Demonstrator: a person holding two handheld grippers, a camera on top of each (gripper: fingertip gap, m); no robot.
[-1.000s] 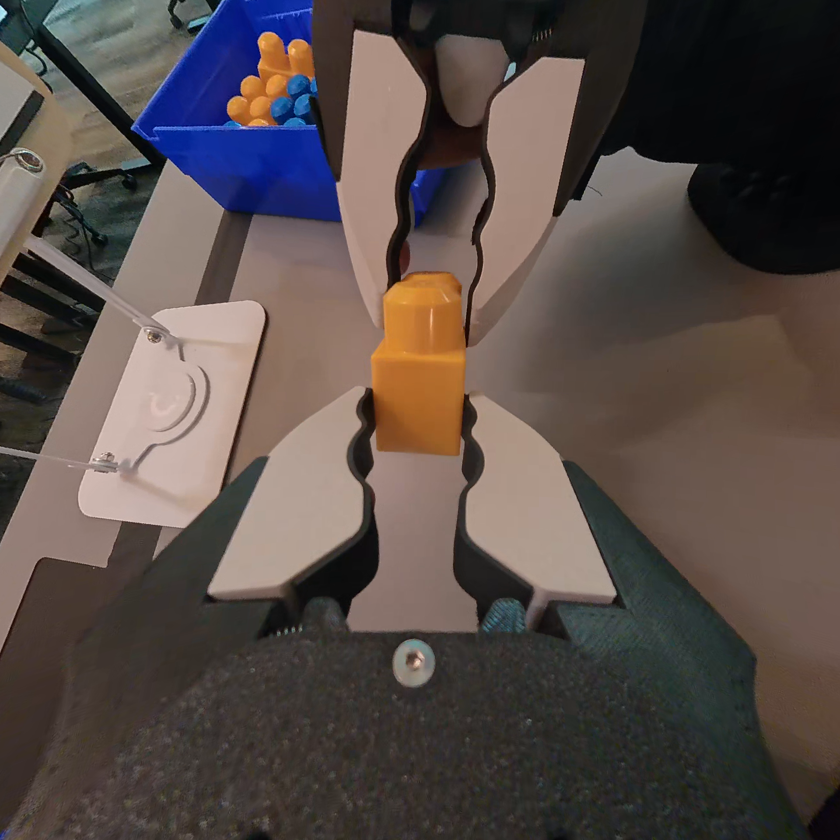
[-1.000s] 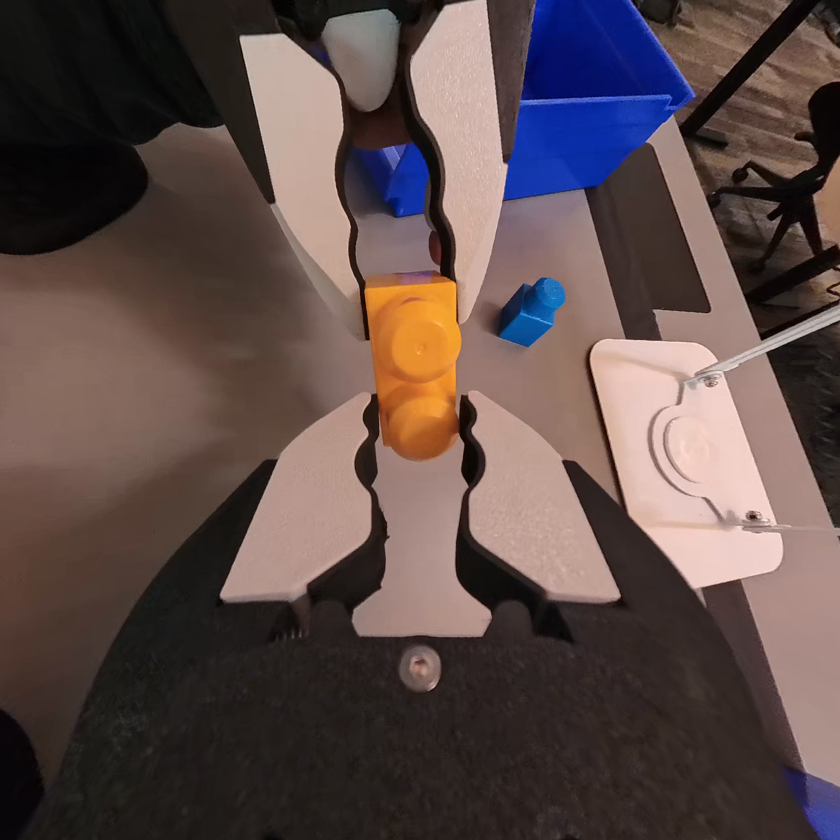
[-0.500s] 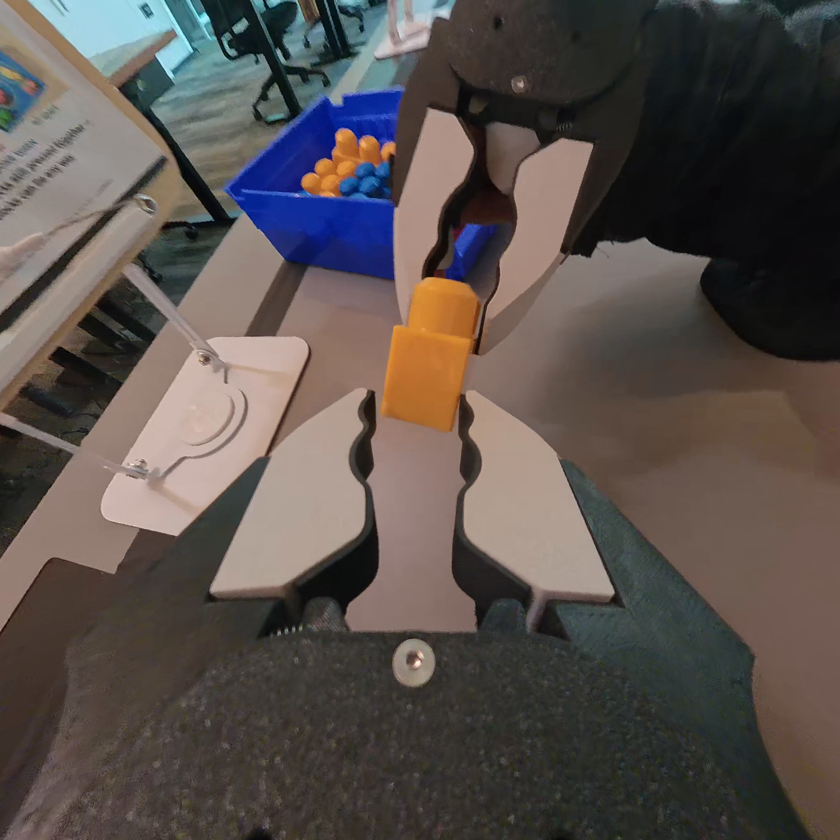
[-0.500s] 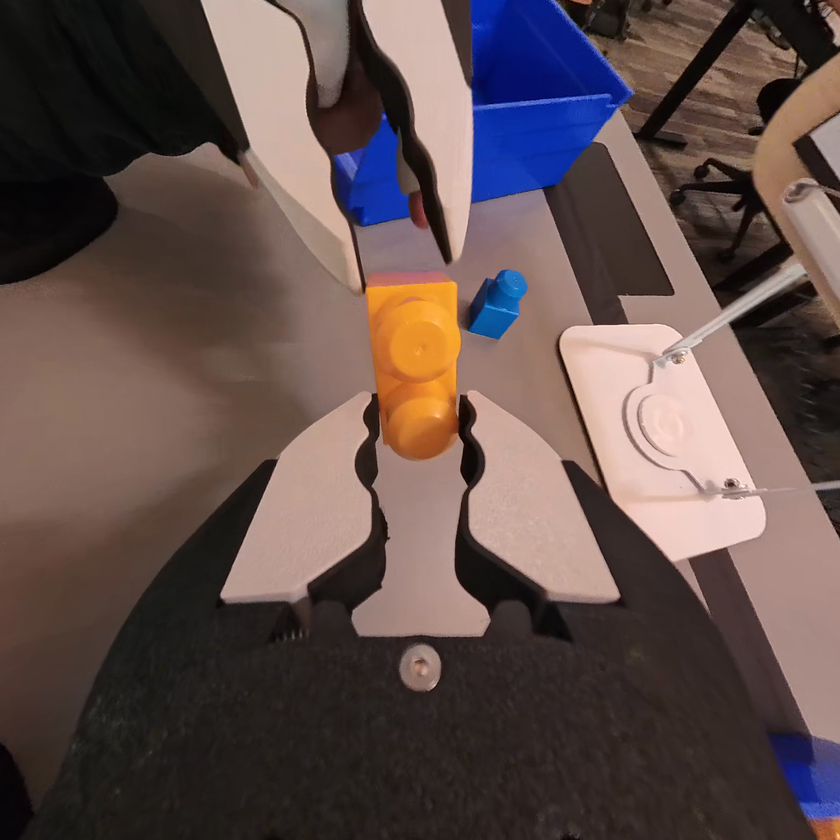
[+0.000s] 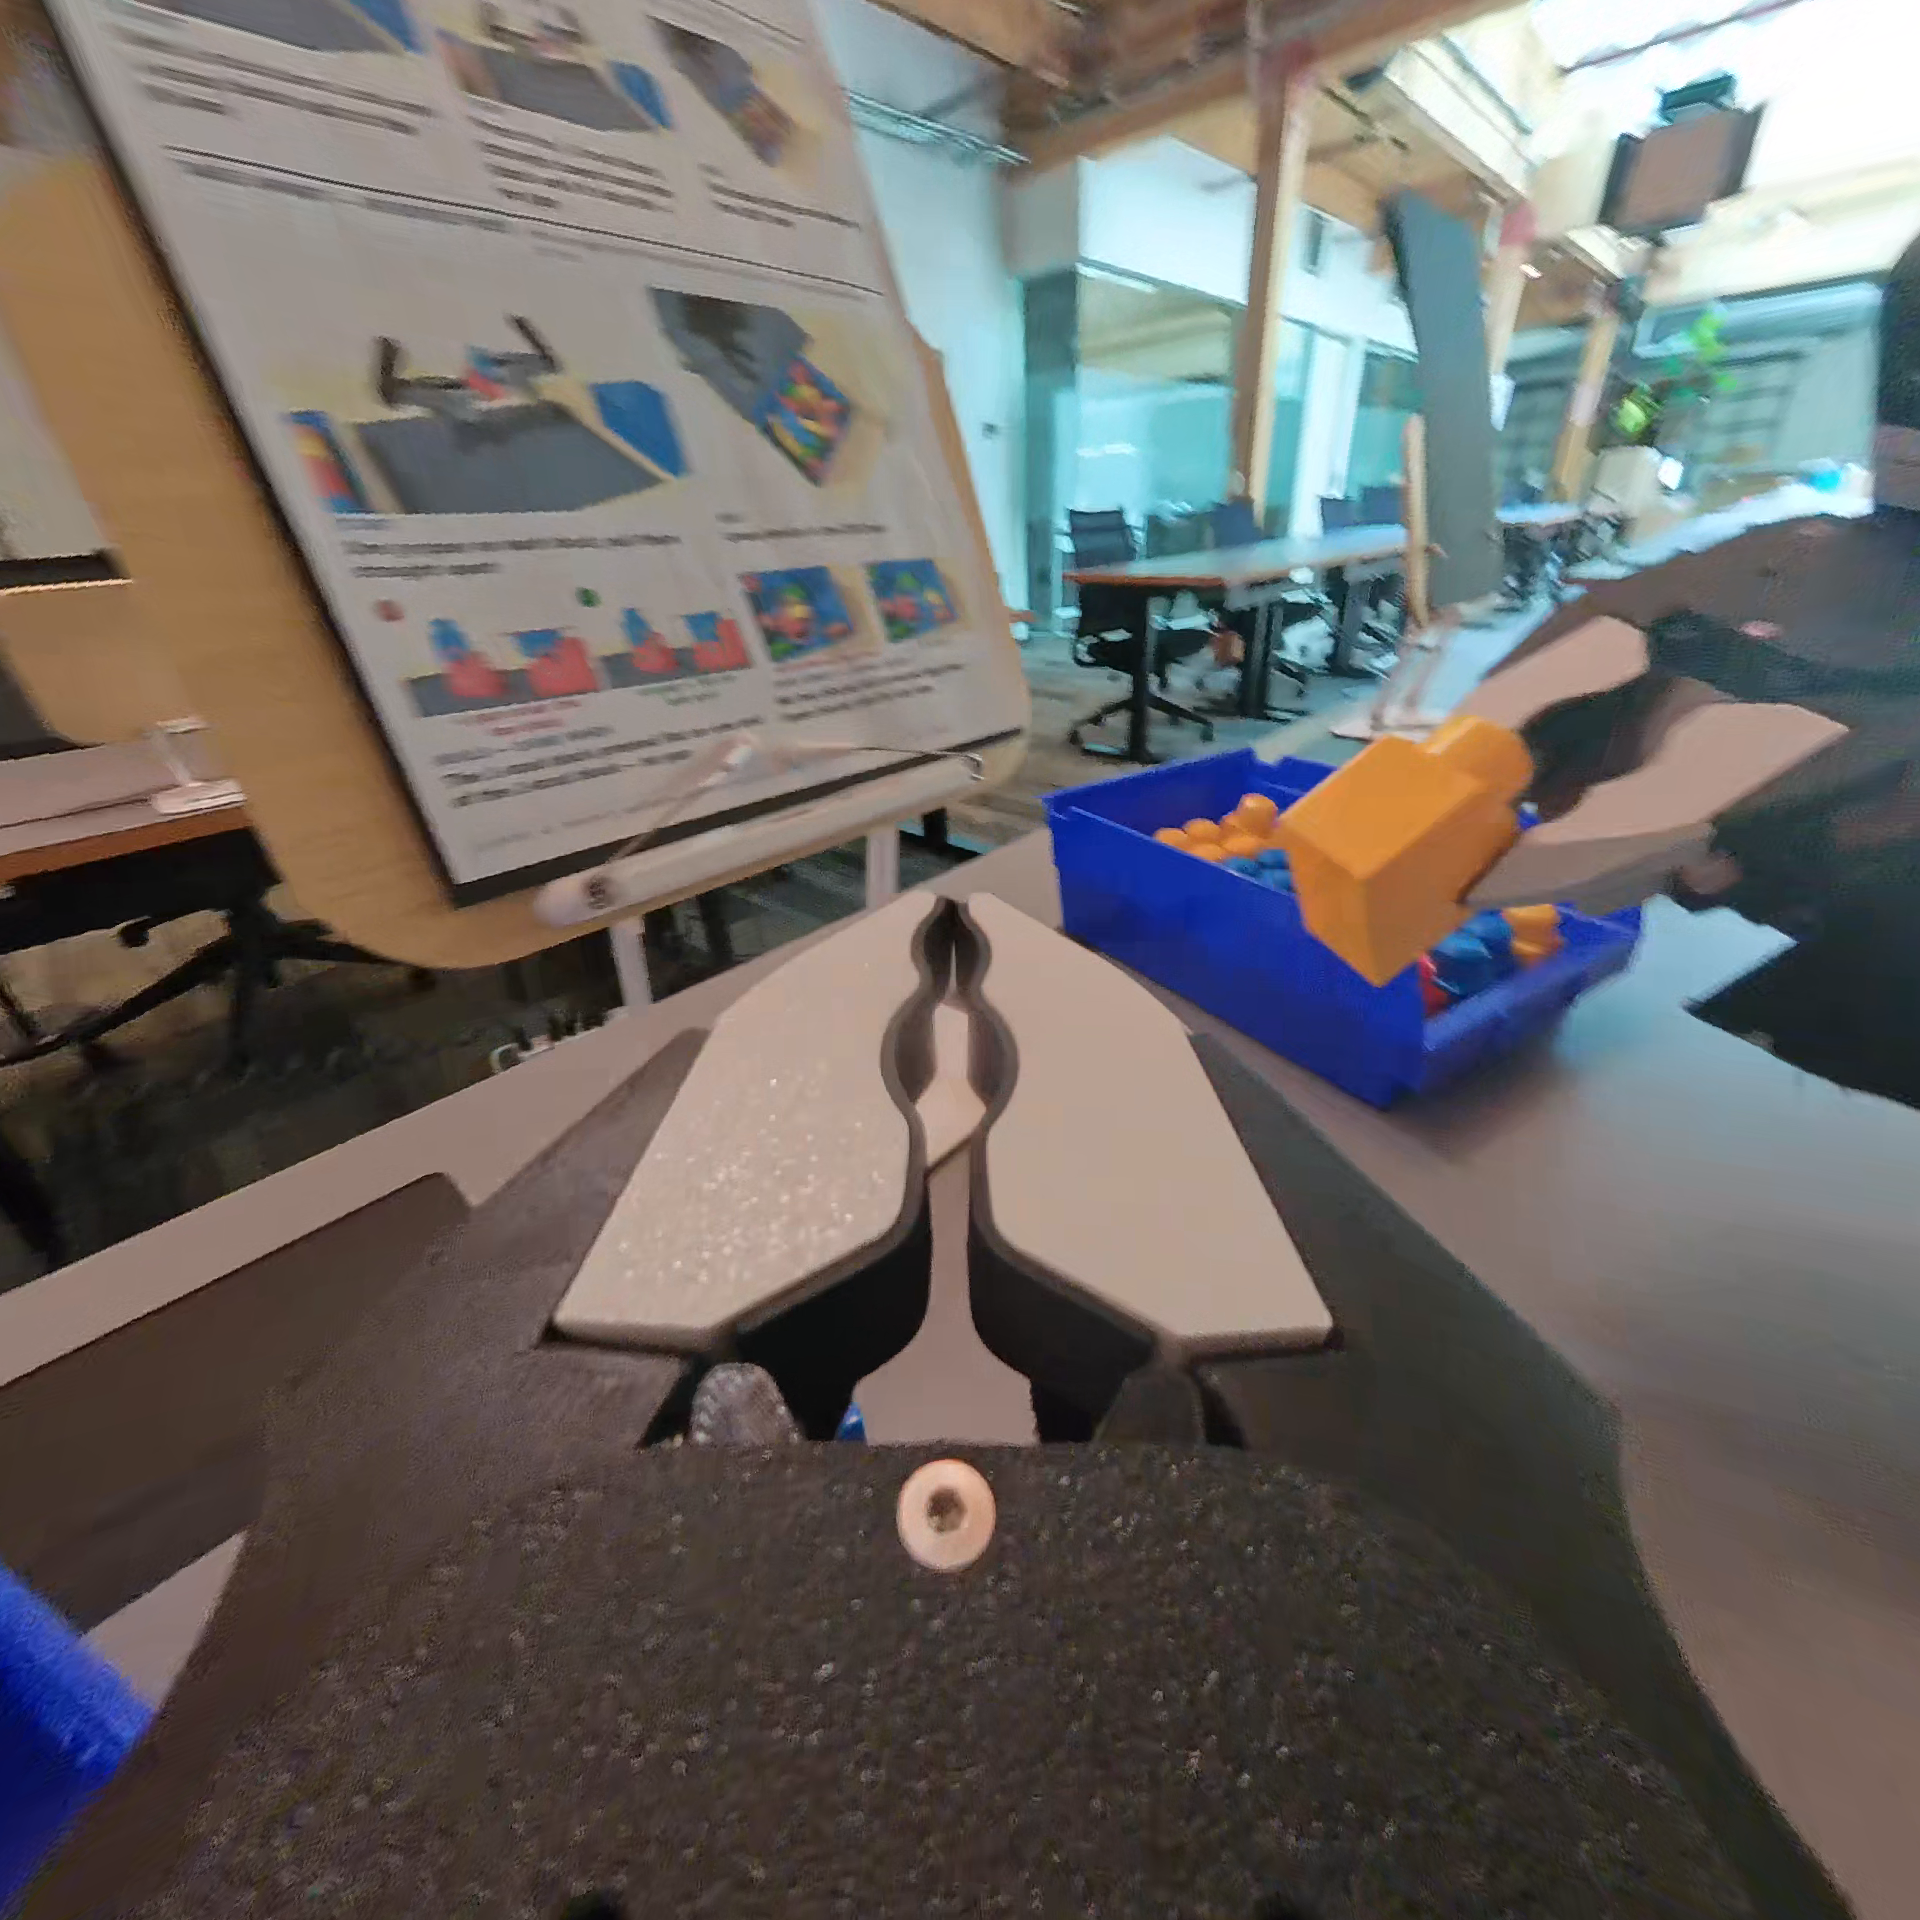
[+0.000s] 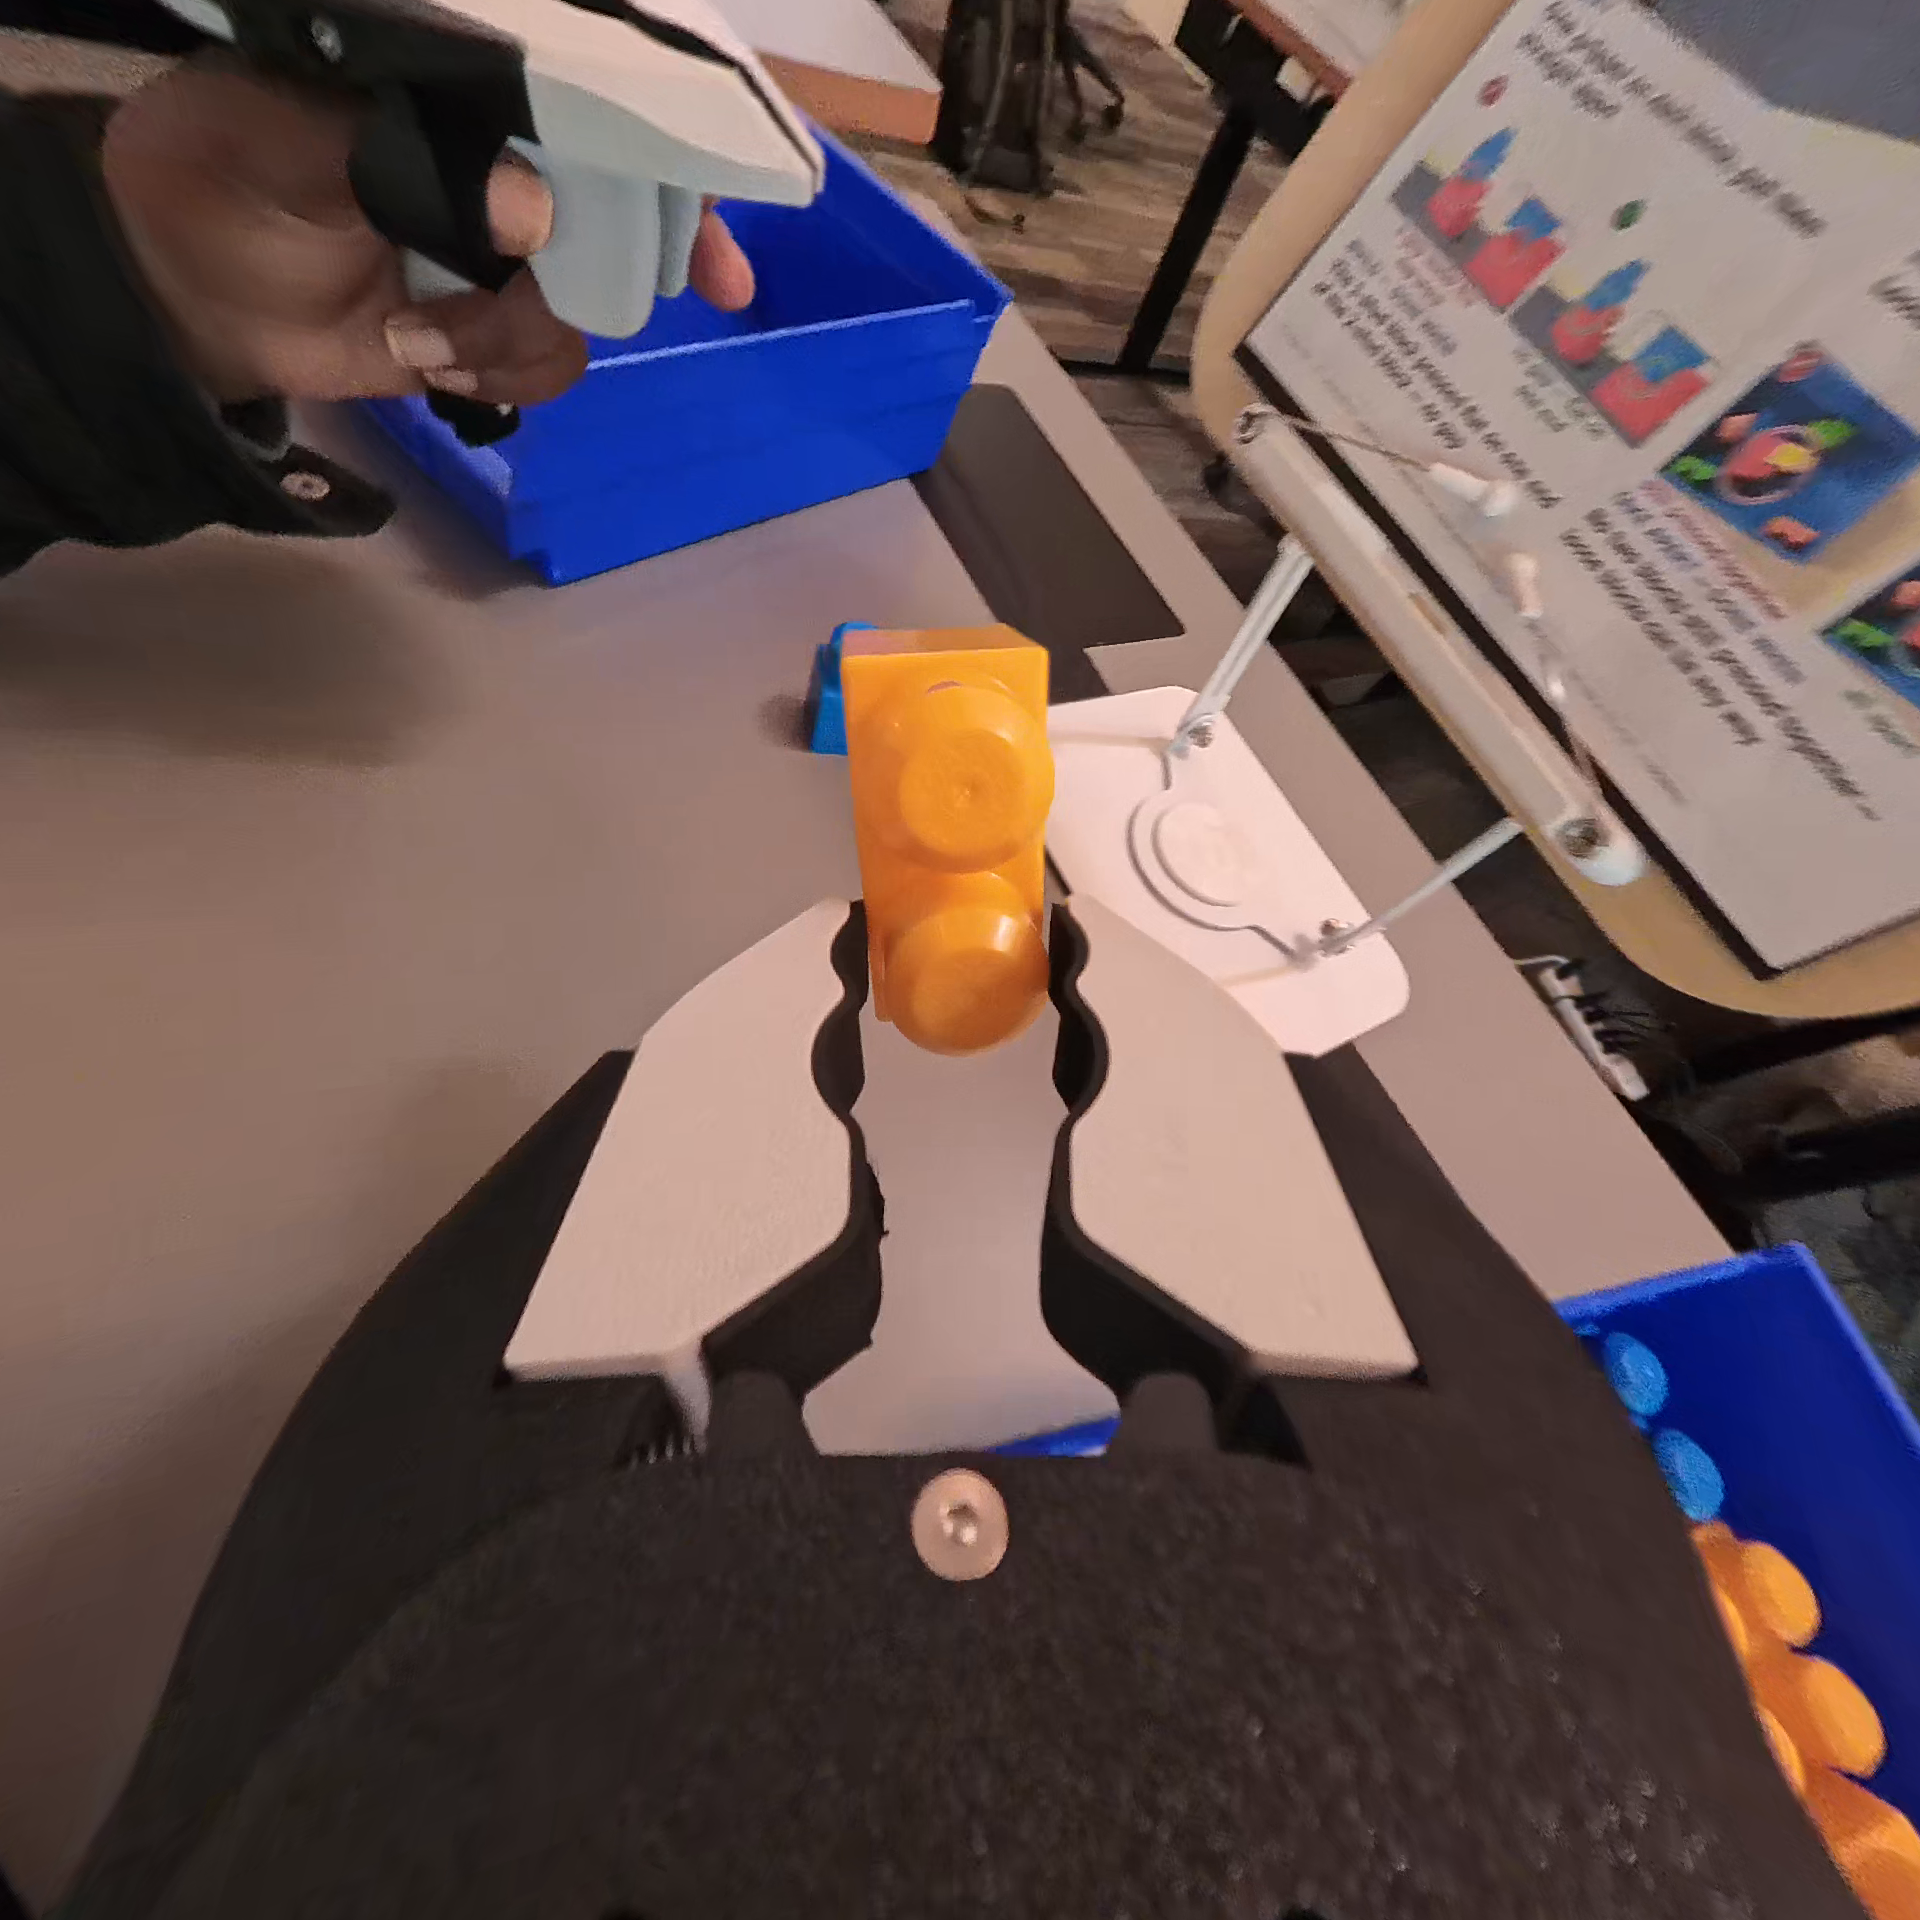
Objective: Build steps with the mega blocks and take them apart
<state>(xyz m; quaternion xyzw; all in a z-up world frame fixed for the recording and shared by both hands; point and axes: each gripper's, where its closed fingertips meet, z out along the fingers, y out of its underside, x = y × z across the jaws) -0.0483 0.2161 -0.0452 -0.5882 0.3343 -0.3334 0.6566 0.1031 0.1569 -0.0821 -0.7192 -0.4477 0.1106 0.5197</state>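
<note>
The right tongs [image 6: 956,925] gripped an orange two-stud mega block [image 6: 951,821] by its near end, jaws pressed on the block's flat sides beside the nearer stud, holding it in the air above the grey counter [image 6: 416,831]. From the left wrist view the same block [image 5: 1392,852] hung tilted in front of a blue bin [image 5: 1195,914] of orange and blue blocks. The left tongs [image 5: 951,920] were clenched on nothing, tips together, raised off to one side and held by a hand [image 6: 312,270] near a second blue bin [image 6: 727,416]. A small blue block [image 6: 828,691] sat on the counter, partly hidden behind the orange one, beside a white stand base [image 6: 1226,862] that carried an instruction board [image 6: 1610,416].

The block looked like hollow moulded plastic: likely light, rigid and smooth enough to slip if pinched on a rounded stud. The flat opposite walls appeared the safer hold, as taken here, though a grip so near one end might let the block pivot.
</note>
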